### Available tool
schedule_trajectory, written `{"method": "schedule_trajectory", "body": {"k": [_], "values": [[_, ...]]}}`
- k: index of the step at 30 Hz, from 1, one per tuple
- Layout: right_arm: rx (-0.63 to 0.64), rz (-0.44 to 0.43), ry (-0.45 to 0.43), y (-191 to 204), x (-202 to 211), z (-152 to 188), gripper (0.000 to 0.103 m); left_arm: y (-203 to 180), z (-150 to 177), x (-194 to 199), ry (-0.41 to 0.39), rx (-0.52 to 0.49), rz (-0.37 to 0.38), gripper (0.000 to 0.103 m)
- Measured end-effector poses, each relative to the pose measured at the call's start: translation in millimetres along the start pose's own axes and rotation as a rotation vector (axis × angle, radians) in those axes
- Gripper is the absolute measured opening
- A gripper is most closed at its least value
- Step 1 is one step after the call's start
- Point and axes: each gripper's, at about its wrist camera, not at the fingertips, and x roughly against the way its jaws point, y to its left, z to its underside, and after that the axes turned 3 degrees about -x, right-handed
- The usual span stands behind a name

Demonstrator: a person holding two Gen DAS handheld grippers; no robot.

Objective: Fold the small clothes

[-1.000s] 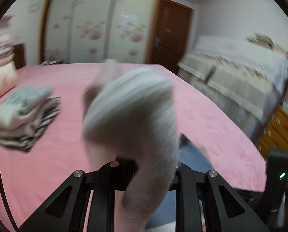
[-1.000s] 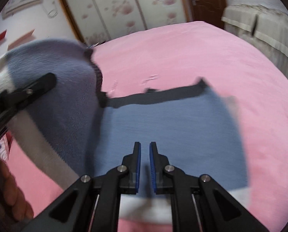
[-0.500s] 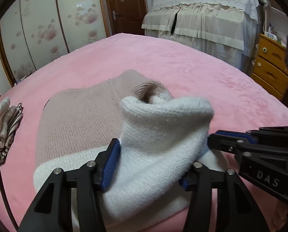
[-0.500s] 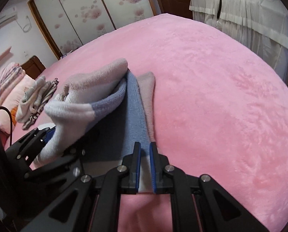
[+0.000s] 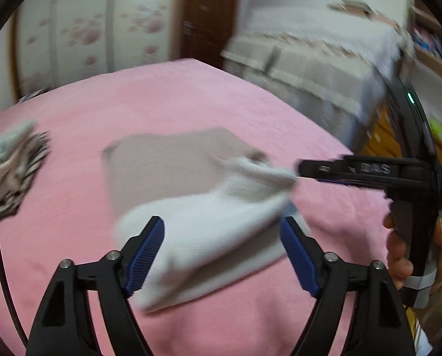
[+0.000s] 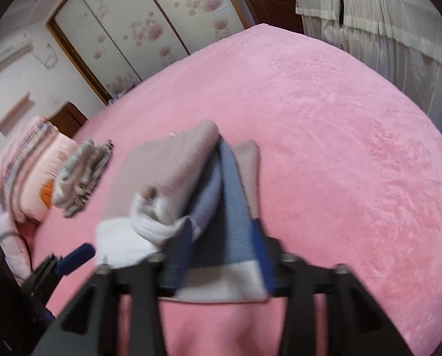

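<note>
Pink bed (image 5: 191,95), folded sweater (image 5: 209,231), released.

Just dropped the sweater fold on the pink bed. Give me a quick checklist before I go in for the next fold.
1. Left gripper released: ok, jaws have just been opening, pads clear of the sweater.
2. Right gripper released: ok, jaws have just been opening, cloth lies between them unpressed.
3. Sweater resting on the bed: ok.
4. Fold lying flat: not ok, white hem bunched, blue layer showing.
5. Folded pile apart from the sweater: ok.
6. Edges lined up: cannot tell, blurred.
</note>
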Motion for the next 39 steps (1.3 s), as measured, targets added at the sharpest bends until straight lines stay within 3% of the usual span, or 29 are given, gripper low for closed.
{"method": "schedule_trajectory", "body": {"k": [3,6,10,17,18,20,21,33,39], "values": [[-0.017,-0.051,0.019,9.9,-1.0,-8.3,0.057,35.9,-0.6,11.7,-0.027,0.105,-0.097,0.084],[-0.037,-0.108,0.074,20.2,-12.2,-17.4,0.064,66.3,2.1,5.5,0.014,0.185,-0.19,0.084],[-0.035,-0.098,0.181,29.8,-45.1,-27.9,0.067,89.8,7.4,-7.6,0.054,0.236,-0.192,0.084],[-0.081,-0.084,0.337,25.4,-89.1,-33.9,0.067,90.9,7.4,-37.9,0.103,0.234,-0.168,0.084],[-0.09,-0.092,0.347,23.4,-90.9,-33.4,0.066,89.8,6.9,-41.3,0.106,0.231,-0.165,0.084],[-0.074,-0.113,0.355,22.1,-91.5,-30.9,0.037,86.9,5.7,-46.3,0.113,0.229,-0.164,0.084],[-0.062,-0.098,0.351,21.6,-91.2,-29.5,0.028,86.3,5.6,-49.1,0.115,0.228,-0.163,0.084],[0.048,0.017,0.189,18.7,-25.9,2.2,0.024,68.7,13.9,-54.3,0.138,0.189,-0.105,0.085],[0.012,0.076,0.243,-11.3,-60.0,25.3,0.025,59.8,24.7,-73.6,0.178,0.15,-0.115,0.094]]}}
